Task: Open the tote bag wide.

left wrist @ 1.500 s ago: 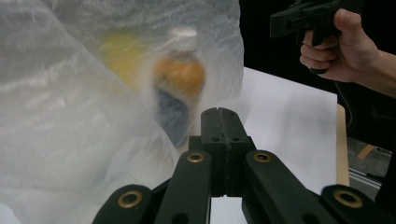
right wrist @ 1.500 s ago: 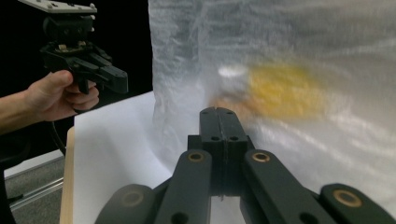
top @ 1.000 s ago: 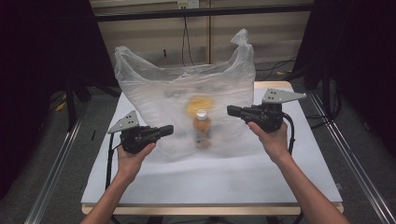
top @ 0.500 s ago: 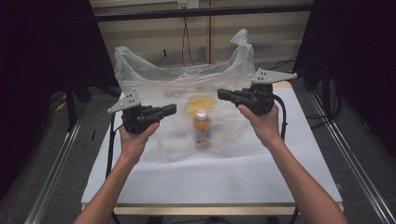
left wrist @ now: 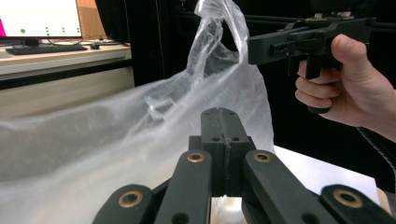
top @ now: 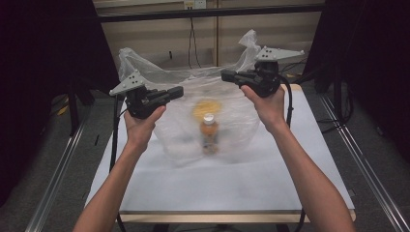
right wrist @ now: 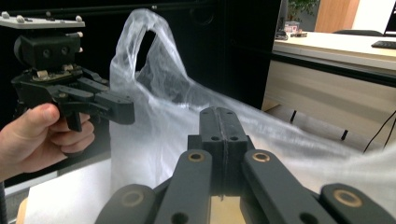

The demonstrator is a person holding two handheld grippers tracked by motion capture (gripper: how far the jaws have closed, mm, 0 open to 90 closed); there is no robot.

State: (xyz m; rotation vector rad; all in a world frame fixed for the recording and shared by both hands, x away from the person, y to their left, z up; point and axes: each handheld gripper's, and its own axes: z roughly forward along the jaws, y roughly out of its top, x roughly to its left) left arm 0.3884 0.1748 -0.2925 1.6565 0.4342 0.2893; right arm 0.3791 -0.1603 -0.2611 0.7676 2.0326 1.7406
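Observation:
A clear plastic bag (top: 167,77) stands on the white table (top: 300,164), its two handles sticking up. Inside it lie an orange bottle (top: 209,134) with a white cap and a blurred yellow thing (top: 207,107) just behind it. My left gripper (top: 178,91) is held up at the bag's left side, jaws pressed together on the film (left wrist: 140,140). At the right side my right gripper (top: 225,75) is raised a little higher, also shut on the film (right wrist: 154,121). The sheet stretches between both tips. Each gripper view also shows the other gripper (left wrist: 252,46) (right wrist: 128,109).
Black frame posts and metal rails (top: 53,188) run along both sides of the table. Cables (top: 192,43) hang behind the bag. A desk with a monitor (left wrist: 39,16) and keyboard stands farther off, and another desk (right wrist: 336,46) is in the right gripper view.
Both hands have risen and moved away from me with the grippers shut, and the bag's near film has lifted with them. The bottle has stayed in place.

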